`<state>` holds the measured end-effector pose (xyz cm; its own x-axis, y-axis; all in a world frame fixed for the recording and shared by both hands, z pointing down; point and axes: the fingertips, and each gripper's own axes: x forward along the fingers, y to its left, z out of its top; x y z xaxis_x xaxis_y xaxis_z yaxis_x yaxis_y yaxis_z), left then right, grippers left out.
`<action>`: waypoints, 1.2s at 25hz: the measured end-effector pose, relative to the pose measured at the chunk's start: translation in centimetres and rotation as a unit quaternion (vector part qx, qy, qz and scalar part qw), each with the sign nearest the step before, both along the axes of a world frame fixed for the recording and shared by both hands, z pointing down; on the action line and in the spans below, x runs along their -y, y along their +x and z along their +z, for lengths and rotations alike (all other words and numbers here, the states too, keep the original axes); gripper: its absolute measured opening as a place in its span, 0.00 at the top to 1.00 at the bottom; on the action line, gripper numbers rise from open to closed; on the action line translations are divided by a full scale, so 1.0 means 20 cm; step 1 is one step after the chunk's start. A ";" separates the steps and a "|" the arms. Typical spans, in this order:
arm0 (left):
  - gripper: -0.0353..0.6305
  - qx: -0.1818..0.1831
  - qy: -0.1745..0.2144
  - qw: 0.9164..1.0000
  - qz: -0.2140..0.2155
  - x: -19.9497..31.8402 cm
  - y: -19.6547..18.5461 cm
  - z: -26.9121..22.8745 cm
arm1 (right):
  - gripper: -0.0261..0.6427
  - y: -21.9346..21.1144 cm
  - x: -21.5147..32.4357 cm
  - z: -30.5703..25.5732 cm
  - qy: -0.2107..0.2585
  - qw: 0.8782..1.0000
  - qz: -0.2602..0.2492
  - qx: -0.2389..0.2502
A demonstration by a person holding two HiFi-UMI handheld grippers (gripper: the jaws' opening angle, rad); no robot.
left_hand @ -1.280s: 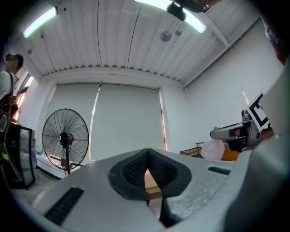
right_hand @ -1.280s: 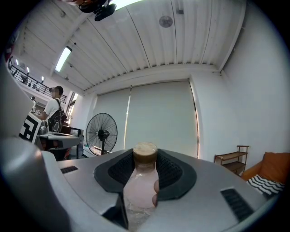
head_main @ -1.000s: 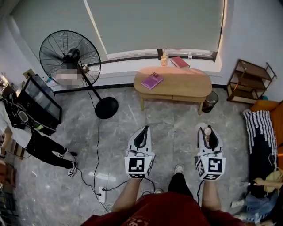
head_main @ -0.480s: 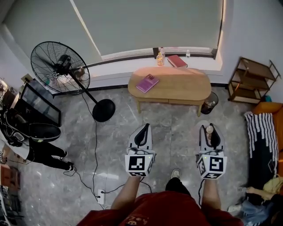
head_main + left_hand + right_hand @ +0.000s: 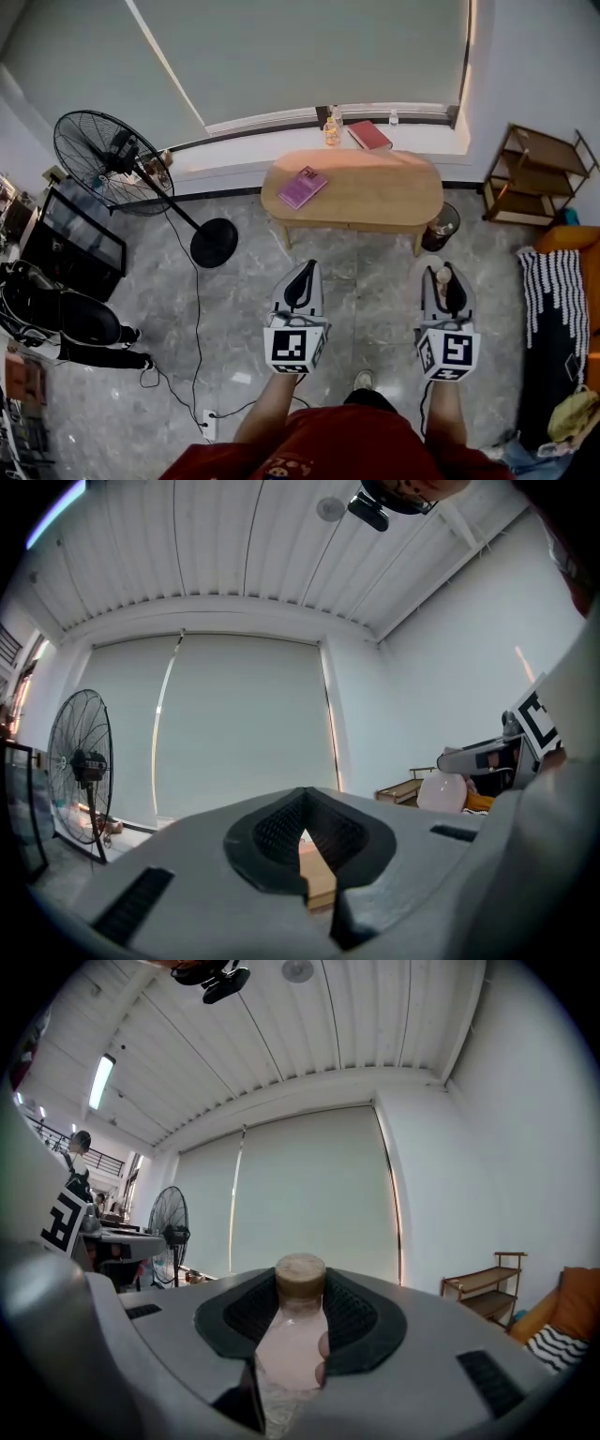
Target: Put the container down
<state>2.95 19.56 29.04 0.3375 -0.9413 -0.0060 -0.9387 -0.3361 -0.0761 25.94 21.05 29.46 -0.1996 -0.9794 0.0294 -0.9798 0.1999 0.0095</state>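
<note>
Fingers (image 5: 361,1321) of the right gripper (image 5: 447,274) pinching the capped container (image 5: 295,1349) above the floor (image 5: 366,267), left gripper (image 5: 302,794) fingers pressed together on nothing, wooden table (image 5: 375,192) well ahead: could slip free if jolted while carried, or topple if released tilted.

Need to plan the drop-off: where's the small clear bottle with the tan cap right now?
The bottle sits clamped in the right gripper, right side of the head view, over the marble floor short of the oval wooden table.
</note>
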 end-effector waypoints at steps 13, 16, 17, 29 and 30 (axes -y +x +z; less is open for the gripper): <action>0.94 0.006 -0.005 1.000 -0.005 0.27 0.21 0.05 | 0.75 0.22 0.27 0.03 0.000 1.000 0.000 0.003; 0.94 0.006 -0.002 1.000 -0.006 0.30 0.23 0.05 | 0.75 0.24 0.30 0.05 -0.001 1.000 0.000 0.002; 0.94 0.005 -0.001 1.000 -0.006 0.32 0.22 0.06 | 0.75 0.23 0.32 0.06 -0.002 1.000 -0.001 0.002; 0.94 -0.014 -0.002 1.000 -0.007 0.73 -0.03 0.16 | 0.75 -0.05 0.71 0.09 0.003 1.000 -0.010 -0.018; 0.94 -0.015 -0.002 1.000 -0.004 0.79 -0.04 0.17 | 0.75 -0.07 0.76 0.09 0.002 1.000 -0.007 -0.019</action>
